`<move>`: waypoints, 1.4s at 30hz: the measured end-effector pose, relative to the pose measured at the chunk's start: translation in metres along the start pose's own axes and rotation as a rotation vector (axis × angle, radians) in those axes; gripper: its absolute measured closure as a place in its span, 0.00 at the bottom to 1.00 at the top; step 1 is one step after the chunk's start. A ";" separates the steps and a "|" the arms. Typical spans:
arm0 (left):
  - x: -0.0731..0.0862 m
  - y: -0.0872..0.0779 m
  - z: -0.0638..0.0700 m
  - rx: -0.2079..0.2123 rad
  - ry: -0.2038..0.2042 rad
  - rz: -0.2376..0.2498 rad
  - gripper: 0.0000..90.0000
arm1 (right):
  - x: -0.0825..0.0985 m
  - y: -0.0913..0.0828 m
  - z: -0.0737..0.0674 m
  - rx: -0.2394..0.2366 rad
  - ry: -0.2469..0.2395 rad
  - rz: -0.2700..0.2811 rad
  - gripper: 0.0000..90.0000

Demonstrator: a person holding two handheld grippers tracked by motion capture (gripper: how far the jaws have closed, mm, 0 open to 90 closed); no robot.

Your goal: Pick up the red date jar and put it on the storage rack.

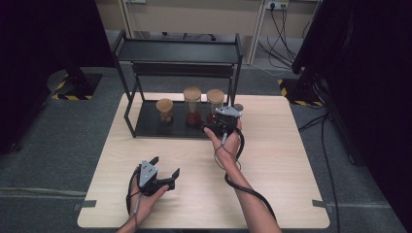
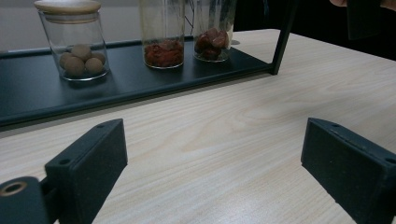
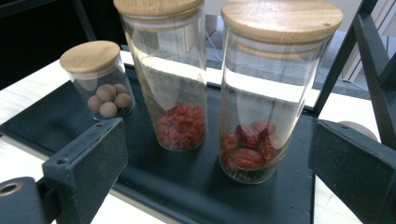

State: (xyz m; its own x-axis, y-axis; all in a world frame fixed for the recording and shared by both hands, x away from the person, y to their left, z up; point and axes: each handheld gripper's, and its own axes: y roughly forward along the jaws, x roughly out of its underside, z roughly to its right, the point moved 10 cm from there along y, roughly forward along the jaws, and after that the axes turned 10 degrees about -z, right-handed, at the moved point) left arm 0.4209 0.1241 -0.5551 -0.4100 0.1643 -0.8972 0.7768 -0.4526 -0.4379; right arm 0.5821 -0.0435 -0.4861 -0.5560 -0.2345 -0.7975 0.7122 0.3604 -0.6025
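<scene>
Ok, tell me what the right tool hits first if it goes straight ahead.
Most likely the right-hand jar, the one with large dark red fruit: the right tool stands open before it, though the tall middle jar is close beside.

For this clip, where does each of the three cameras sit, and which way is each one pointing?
High view: above the person's side, looking forward and down on the table and black rack; both forearms, left gripper and right gripper show.
Left gripper view: low over the table, facing the rack's bottom shelf; its own open jaws rise below.
Right gripper view: close at the rack, facing the date jar and the middle jar; its own open jaws flank them.
Shared: every view holds the three jars, including the short jar.
</scene>
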 end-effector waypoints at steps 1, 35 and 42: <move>0.000 0.000 0.000 0.000 0.000 0.000 0.07 | 0.000 0.000 0.000 0.000 0.000 0.000 0.05; 0.000 0.000 -0.001 -0.001 -0.005 0.002 0.07 | 0.030 -0.025 -0.007 -0.076 -0.055 -0.004 0.05; 0.000 0.000 -0.001 -0.001 -0.004 0.002 0.07 | 0.035 -0.032 -0.005 -0.073 -0.069 0.003 0.05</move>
State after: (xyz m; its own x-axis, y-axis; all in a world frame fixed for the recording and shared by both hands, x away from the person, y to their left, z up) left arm 0.4209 0.1247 -0.5550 -0.4104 0.1594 -0.8979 0.7783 -0.4520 -0.4359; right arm 0.5381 -0.0590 -0.4945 -0.5210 -0.2938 -0.8014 0.6793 0.4258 -0.5977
